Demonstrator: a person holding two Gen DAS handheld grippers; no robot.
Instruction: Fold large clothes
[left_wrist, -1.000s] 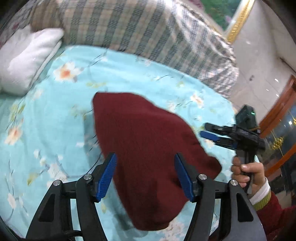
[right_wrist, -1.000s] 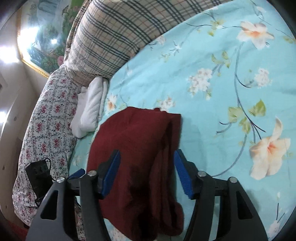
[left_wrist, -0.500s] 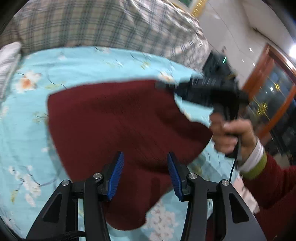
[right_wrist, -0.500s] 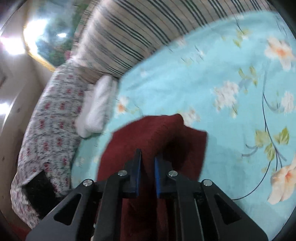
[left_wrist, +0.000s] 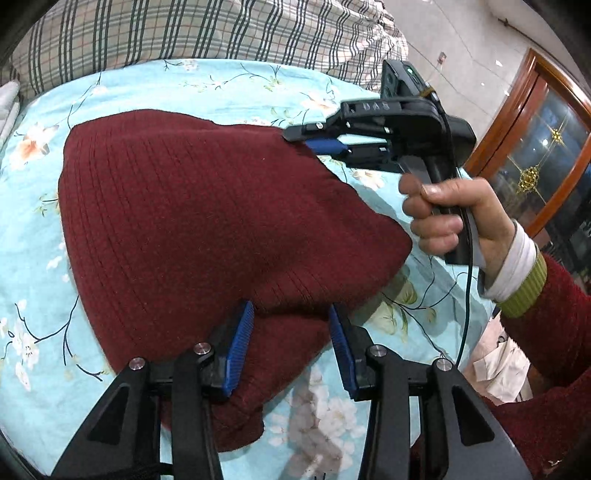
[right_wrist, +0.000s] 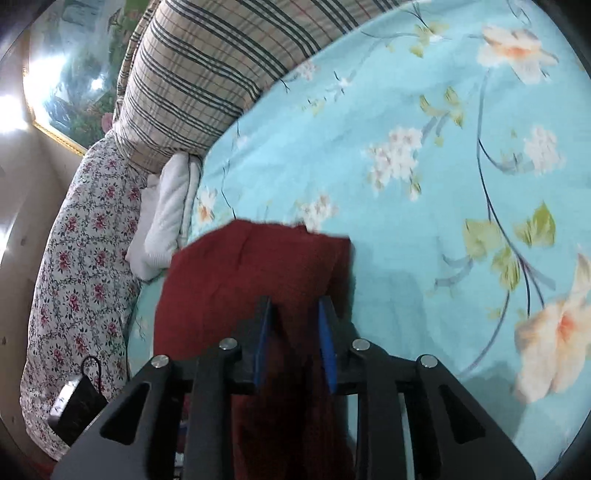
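Left wrist: left claw (left_wrist: 291, 343) closing astride sweater (left_wrist: 207, 221) fold (right claw (left_wrist: 325, 142) opening, sweater between).

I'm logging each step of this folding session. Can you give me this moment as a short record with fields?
garment: dark red knit sweater, partly folded
surface: blue floral bedsheet
left gripper: jaws closing, sweater's near edge between them
right gripper: at sweater's far corner, jaws opening, fabric between them
right hand: on the handle
background: plaid pillow, white folded cloth
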